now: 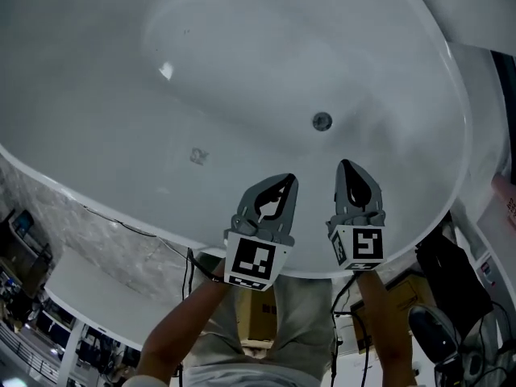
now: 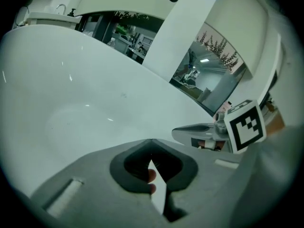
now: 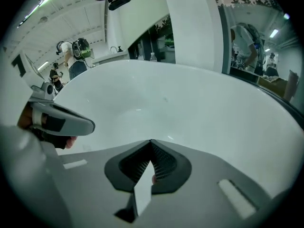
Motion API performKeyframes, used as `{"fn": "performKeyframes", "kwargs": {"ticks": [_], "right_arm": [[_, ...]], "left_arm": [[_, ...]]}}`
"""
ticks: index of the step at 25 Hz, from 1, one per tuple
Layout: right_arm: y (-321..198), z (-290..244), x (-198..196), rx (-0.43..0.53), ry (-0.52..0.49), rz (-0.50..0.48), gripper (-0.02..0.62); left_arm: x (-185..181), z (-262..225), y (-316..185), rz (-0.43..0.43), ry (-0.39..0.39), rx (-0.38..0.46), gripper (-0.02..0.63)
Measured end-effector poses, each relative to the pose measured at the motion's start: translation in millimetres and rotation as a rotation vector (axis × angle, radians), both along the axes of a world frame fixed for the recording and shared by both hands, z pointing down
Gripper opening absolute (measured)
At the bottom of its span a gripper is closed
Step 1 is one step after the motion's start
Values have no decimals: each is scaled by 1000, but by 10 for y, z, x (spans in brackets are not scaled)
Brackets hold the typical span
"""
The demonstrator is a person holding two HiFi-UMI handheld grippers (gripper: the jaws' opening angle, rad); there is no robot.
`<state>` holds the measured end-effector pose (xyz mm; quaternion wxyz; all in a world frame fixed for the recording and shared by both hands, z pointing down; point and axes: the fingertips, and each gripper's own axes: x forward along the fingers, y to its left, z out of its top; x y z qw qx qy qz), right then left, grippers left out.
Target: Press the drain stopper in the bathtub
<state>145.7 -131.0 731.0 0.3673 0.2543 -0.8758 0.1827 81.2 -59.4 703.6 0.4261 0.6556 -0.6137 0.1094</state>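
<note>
A white bathtub [image 1: 242,63] is seen from above, and it looks dry. The drain stopper [image 1: 322,121] is found low on the tub's floor, a small round grey disc that looks like metal. Two grippers are held over the near rim, side by side and a little apart. The left gripper [image 1: 286,182] is closed, with its tips touching, and nothing is held in it. The right gripper [image 1: 348,169] is closed too, and nothing is held there either. The right gripper is nearer the stopper, which sits just past its tip and is not yet touched. No step of the pressing looks done so far. The stopper is likely hard and stiff, and a spring is probably hidden under it, so a small push back may be felt. Its top looks smooth and may be slippery, so a tip could slide off onto the tub. It is not a thing to be grabbed or lifted. It is best pushed straight down on the middle of its top with a closed tip. A slow, steady push should be used, so the shiny tub is not scratched.
</note>
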Motion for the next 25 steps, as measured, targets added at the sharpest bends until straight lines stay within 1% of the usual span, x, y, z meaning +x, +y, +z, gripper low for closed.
{"fn": "performKeyframes", "kwargs": {"ticks": [7, 12, 15, 17, 19, 21, 23, 25], "right_arm": [[0, 639, 159, -42, 45, -19, 3], [-36, 1098, 240, -91, 101, -16, 3], [-59, 1331, 262, -127, 114, 5, 3], [-42, 1490, 277, -144, 120, -4, 3], [-50, 1668, 274, -153, 124, -22, 3], [-80, 1835, 291, -166, 134, -34, 3], [-76, 1989, 359, -185, 154, -40, 3], [-58, 2159, 424, -202, 182, -45, 3]], "left_arm": [[53, 501, -170, 2, -7, -27, -2], [136, 856, -257, 28, -17, -82, -2], [185, 1017, -277, 27, -8, -110, 0], [225, 1127, -275, 28, -4, -127, 0], [255, 1283, -302, 42, -11, -142, -1], [307, 1446, -348, 74, -26, -152, 0], [374, 1560, -370, 100, -25, -160, 0], [395, 1653, -388, 105, -21, -170, 0]]}}
